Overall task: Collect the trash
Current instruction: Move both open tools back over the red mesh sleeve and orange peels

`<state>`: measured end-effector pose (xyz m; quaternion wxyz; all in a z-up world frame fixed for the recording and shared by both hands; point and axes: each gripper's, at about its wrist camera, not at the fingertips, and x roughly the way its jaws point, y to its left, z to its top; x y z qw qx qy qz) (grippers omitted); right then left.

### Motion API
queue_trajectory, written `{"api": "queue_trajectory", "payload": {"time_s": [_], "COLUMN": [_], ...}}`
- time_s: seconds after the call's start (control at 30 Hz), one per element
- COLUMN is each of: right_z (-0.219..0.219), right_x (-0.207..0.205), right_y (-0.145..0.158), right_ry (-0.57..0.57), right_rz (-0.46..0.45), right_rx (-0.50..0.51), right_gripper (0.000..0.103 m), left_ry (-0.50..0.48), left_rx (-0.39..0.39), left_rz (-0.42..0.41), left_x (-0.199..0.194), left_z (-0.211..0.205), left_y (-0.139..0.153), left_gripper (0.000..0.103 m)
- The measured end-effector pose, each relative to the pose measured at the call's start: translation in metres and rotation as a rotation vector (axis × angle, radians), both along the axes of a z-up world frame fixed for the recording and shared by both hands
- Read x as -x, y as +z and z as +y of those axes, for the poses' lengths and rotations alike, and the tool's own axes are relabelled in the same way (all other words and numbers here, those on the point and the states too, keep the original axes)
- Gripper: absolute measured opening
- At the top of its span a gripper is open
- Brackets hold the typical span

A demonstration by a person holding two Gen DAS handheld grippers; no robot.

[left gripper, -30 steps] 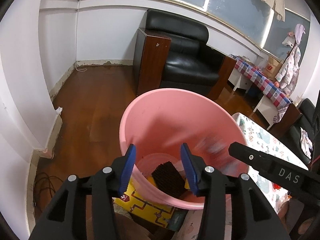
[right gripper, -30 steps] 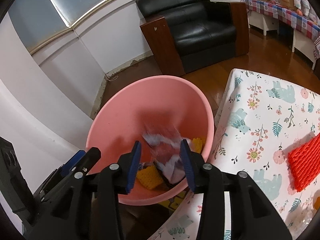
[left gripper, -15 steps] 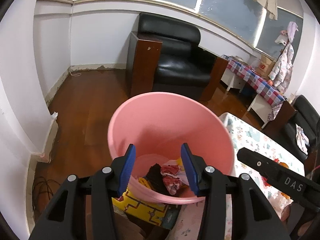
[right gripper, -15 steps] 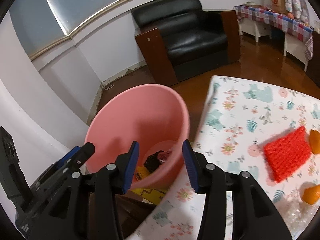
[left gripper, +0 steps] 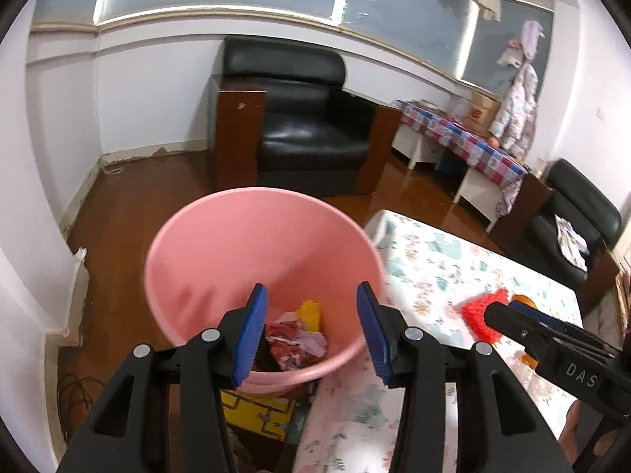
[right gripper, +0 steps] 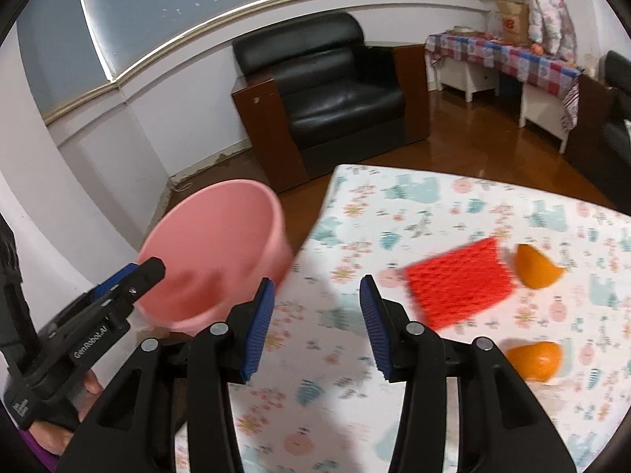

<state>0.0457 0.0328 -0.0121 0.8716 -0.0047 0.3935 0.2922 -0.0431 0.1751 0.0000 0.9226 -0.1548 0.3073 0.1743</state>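
Note:
A pink bin (left gripper: 221, 252) stands on the floor at the table's left edge, with crumpled red and white wrappers (left gripper: 294, 345) and yellow scraps inside. My left gripper (left gripper: 311, 335) is open and empty over the bin's near rim. My right gripper (right gripper: 313, 323) is open and empty above the floral tablecloth (right gripper: 434, 205). A red foam net (right gripper: 459, 282) lies on the cloth just right of it, with two orange peel pieces (right gripper: 534, 262) (right gripper: 534, 360) beyond. The bin also shows in the right wrist view (right gripper: 221, 244).
A black armchair (left gripper: 303, 134) with wooden sides stands behind the bin. A checked-cloth side table (left gripper: 465, 138) is at the far right. A yellow carton (left gripper: 256, 410) lies under the bin. The floor is wood.
A wrapper dropped from my right gripper into the bin. My right gripper then swung right, out over the table toward the red net. My left gripper drew back slightly.

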Motion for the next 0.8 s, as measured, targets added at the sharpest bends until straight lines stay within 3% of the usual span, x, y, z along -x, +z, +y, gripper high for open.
{"api": "queue_trajectory", "payload": {"time_s": [0.23, 0.8], "right_z": [-0.033, -0.101], "right_x": [-0.001, -0.017], "right_y": [0.007, 0.008], "right_ry": [-0.089, -0.248], "right_rz": [-0.075, -0.111], "right_rx": [0.079, 0.129], "right_gripper": [0.046, 0.046], "left_ry": [-0.087, -0.255], "left_rx": [-0.017, -0.069], "left_rz": [0.006, 0.041], "left_x": [-0.014, -0.053], "left_z": [-0.033, -0.097], "left_y": [0.005, 0.006], "left_gripper": [0.046, 0.046]}}
